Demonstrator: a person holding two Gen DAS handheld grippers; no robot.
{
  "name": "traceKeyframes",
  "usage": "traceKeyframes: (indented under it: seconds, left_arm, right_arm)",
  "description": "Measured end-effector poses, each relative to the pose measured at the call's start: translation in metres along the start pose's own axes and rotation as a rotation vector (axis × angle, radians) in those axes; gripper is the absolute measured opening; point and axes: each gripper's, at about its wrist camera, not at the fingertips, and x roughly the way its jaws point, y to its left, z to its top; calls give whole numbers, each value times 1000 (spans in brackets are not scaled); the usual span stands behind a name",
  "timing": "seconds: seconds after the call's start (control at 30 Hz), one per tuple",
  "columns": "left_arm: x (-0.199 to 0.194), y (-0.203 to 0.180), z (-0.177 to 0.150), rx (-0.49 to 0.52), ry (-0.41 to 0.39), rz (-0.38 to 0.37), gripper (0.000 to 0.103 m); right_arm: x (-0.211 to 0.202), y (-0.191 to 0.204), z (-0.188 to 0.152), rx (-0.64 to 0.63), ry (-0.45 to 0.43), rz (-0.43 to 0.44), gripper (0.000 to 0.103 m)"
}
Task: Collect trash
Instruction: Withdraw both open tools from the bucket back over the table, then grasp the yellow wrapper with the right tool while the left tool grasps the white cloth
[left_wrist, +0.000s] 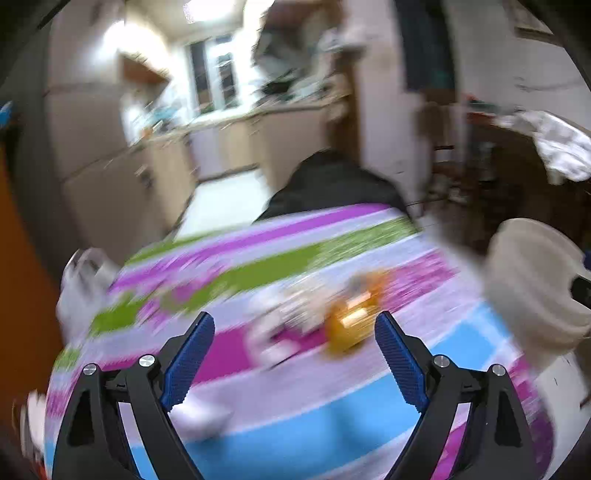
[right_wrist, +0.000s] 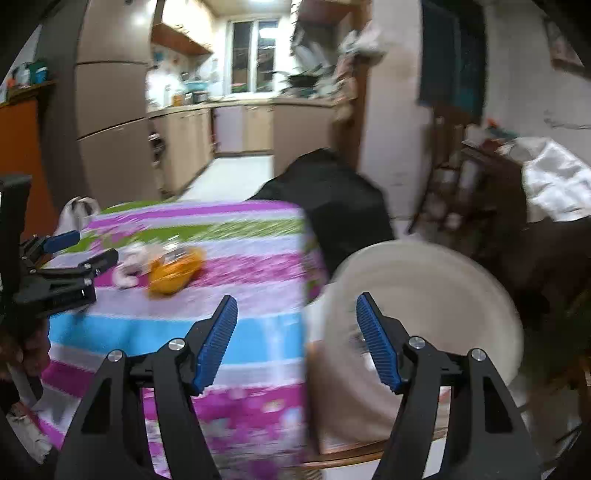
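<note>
On the striped tablecloth (left_wrist: 332, 398) I count one orange wrapper (left_wrist: 351, 325) and one blurred white scrap (left_wrist: 280, 325) touching it, mid-frame; no writing is legible through the blur. My left gripper (left_wrist: 295, 354) points at them with jaws spread and empty; my right gripper (right_wrist: 297, 339), likewise wide apart and empty, hovers over the cloth's right edge beside one cream bin (right_wrist: 424, 295), lower right.

One orange wrapper (right_wrist: 175, 271); one white scrap (right_wrist: 127, 267) — two claws (left_wrist: 295, 325) (right_wrist: 297, 312); one bin (right_wrist: 424, 325).
</note>
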Motion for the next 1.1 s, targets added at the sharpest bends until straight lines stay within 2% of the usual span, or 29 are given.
traceKeyframes:
  seconds: [0.17,0.27,0.4,0.63,0.7,0.73,0.77,0.8,0.87,1.0,1.03,1.1]
  left_arm:
    - [-13,90,-43,-169,65,125,88]
    - [-20,125,-69,-261,92,118,88]
    - [-20,137,-83,-317,100,88,88]
    - [18,114,-73,-381,158,75,88]
    - [28,111,-72,-381,179,82,81]
    - [34,109,-71,-380,192,83,71]
    - [40,108,-72,-379,203,83,67]
    - [42,107,-71,-387,196,73,66]
    - [47,105,-70,-384,194,73,55]
    - [51,105,-69,-396,190,62,47]
    - [50,105,-69,-399,186,54,42]
    - [49,104,-69,-390,182,47,38]
  right_arm:
    - [27,30,-10,33,70,102,64]
    - [47,49,-10,46,113,170,66]
    - [67,68,-10,118,156,238,70]
    - [110,83,-1,206,229,286,70]
    - [118,88,2,211,242,299,70]
    - [124,91,5,216,250,310,70]
    - [128,94,7,221,252,316,70]
    - [132,97,10,224,255,321,70]
    - [142,104,15,235,266,335,70]
    - [168,122,22,249,303,352,70]
    - [173,126,22,247,313,343,68]
    - [178,131,22,221,303,305,46]
